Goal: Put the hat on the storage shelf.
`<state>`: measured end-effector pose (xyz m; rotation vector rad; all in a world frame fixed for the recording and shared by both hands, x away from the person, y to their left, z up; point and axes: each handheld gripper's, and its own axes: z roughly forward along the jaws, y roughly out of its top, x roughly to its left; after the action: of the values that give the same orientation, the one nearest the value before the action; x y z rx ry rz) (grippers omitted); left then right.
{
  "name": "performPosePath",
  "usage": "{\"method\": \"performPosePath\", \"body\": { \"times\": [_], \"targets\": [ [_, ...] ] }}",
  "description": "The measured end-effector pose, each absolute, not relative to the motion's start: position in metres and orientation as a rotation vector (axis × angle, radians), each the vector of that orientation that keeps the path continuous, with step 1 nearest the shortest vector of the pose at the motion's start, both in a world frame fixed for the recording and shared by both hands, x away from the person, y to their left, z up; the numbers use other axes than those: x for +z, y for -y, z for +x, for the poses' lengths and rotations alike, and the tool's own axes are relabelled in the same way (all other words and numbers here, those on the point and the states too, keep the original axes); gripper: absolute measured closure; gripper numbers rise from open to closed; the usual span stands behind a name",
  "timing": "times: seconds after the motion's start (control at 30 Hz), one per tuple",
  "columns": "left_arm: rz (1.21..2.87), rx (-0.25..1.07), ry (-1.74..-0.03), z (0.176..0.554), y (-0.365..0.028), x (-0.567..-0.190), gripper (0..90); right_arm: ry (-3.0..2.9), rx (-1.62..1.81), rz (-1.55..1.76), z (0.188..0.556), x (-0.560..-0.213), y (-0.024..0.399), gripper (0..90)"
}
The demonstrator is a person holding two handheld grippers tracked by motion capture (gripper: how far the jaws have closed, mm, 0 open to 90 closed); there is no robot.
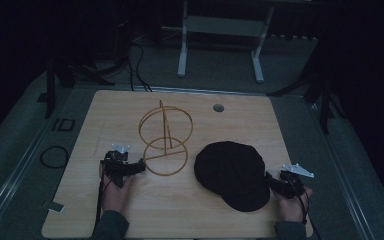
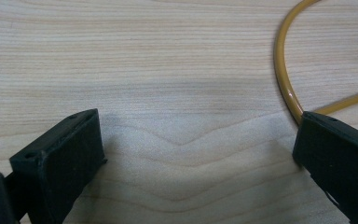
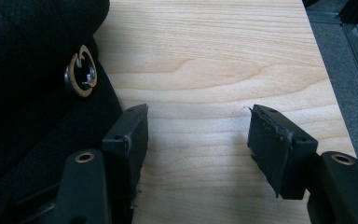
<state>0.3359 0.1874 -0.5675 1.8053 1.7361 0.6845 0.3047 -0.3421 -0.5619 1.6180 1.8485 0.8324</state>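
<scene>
Both tools are held open on the bench point(image 1: 130, 210), left tool point(image 2: 193, 154) beside the wire stand point(image 1: 165, 140), right tool point(image 3: 198, 140) against the cap point(image 1: 232, 172), presumably staged for gripping.

Light wood table point(image 1: 130, 215) with rounded corners and a small round grommet hole point(image 1: 218, 108) toward the upper right. On it, a yellow wire stand point(image 1: 165, 137) sits around the middle, and a black cap point(image 1: 232, 172) lies just to its lower right.
</scene>
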Motion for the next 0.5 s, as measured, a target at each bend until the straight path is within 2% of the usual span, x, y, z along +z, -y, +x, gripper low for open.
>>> {"method": "performPosePath", "body": {
  "times": [0.5],
  "targets": [
    [1.805, 0.684, -1.736, 0.3359, -0.1873, -0.5674, 1.2, -1.838, 0.796, 1.659, 0.3068, -0.5593, 0.339, 38.1]
  ]
}}
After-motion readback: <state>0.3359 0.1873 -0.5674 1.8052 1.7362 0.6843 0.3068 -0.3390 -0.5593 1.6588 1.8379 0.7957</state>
